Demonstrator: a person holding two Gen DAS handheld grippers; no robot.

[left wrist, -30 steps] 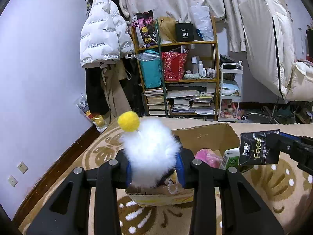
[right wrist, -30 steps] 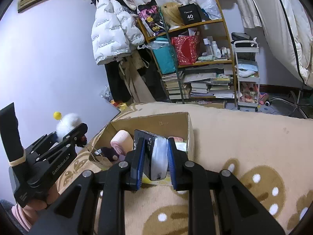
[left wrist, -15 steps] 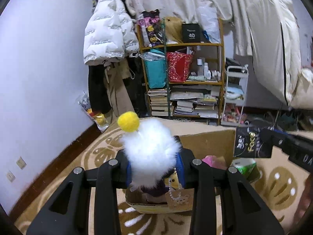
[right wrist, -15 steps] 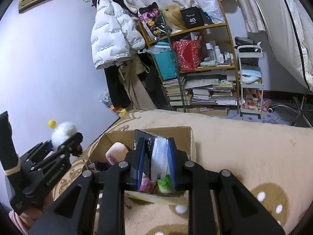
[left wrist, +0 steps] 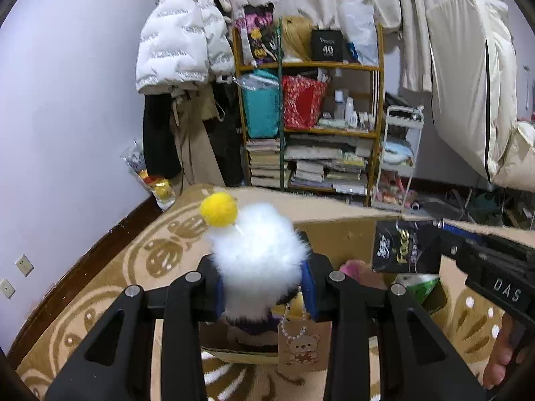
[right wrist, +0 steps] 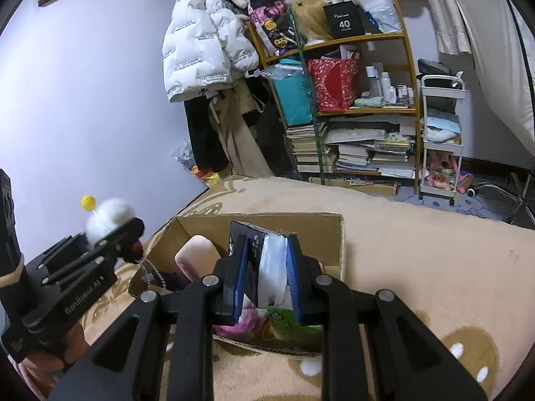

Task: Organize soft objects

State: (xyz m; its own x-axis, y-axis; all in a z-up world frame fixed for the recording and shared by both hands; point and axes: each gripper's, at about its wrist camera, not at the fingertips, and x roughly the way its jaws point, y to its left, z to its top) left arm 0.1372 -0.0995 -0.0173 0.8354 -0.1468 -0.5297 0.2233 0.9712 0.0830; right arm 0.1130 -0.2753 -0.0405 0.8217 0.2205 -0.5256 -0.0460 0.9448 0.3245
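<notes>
Left tongs pinch an upright white fluffy toy, right tongs a tissue pack, over a cardboard box on the beige bed; bookshelf behind

Beyond the jaws, against the far wall: wooden shelf unit stacked with books, bags, bottles. White puffer jacket hangs to its left; white trolley stands to its right.

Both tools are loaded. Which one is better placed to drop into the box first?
Probably the right tool: its tissue pack sits over the open box, while the left tool and fluffy toy are at the near rim.
</notes>
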